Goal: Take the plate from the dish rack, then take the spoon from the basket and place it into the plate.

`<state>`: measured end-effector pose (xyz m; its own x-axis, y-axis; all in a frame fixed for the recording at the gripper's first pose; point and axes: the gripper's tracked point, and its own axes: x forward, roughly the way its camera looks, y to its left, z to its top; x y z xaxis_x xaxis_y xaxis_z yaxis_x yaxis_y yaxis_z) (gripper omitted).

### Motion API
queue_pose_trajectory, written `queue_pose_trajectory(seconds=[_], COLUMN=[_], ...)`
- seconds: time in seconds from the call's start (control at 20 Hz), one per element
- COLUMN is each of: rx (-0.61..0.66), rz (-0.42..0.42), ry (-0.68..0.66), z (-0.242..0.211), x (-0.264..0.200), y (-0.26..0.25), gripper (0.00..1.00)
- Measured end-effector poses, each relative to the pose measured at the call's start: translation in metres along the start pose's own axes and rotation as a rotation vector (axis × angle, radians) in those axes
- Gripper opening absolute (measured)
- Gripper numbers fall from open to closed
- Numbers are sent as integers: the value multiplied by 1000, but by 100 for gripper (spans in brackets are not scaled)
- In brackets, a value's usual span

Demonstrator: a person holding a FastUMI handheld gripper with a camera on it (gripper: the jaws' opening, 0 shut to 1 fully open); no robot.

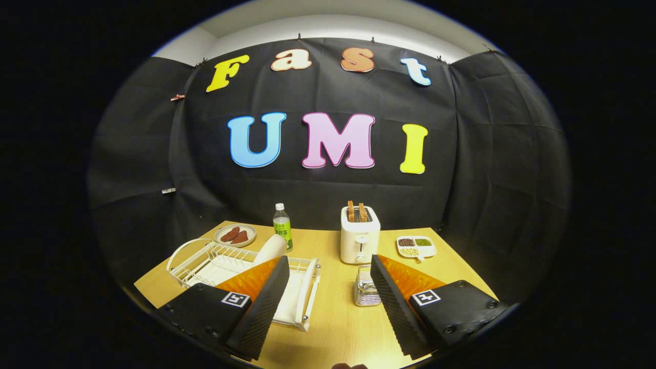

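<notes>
Gripper (pixel 328 302) hangs wide and empty above the worktop's (pixel 333 323) near edge; I judge the first step unstarted, so next I reach the plate (pixel 271 249) in the dish rack (pixel 205 261).

The left finger (pixel 266 292) covers the near middle of the white dish rack (pixel 302 297) and the lower edge of the plate (pixel 271 249) standing in it, so how the plate sits in the wires cannot be told. The right finger (pixel 394 302) hides the right side of the metal basket (pixel 365 293); its contents are too small and too covered to make out. The green bottle (pixel 282 225) label is too small to read. The compartment dish (pixel 416 247) holds fillings too fine to identify.
</notes>
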<state>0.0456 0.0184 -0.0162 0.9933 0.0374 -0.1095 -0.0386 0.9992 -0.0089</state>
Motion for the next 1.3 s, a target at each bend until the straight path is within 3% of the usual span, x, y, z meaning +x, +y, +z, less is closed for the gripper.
queue_pose_trajectory(seconds=[0.35,0.55,0.7,1.05,1.15,1.3], rx=[-51,-78,-104,-16,13,62], rz=[77,120,148,152,137,144], ry=[35,94,188,500,553,621], z=[31,25,-2,-76,-89,-103], x=[57,87,110,150,158,159], y=[41,70,89,111,110,117], gripper=[98,98,98,98,94,71])
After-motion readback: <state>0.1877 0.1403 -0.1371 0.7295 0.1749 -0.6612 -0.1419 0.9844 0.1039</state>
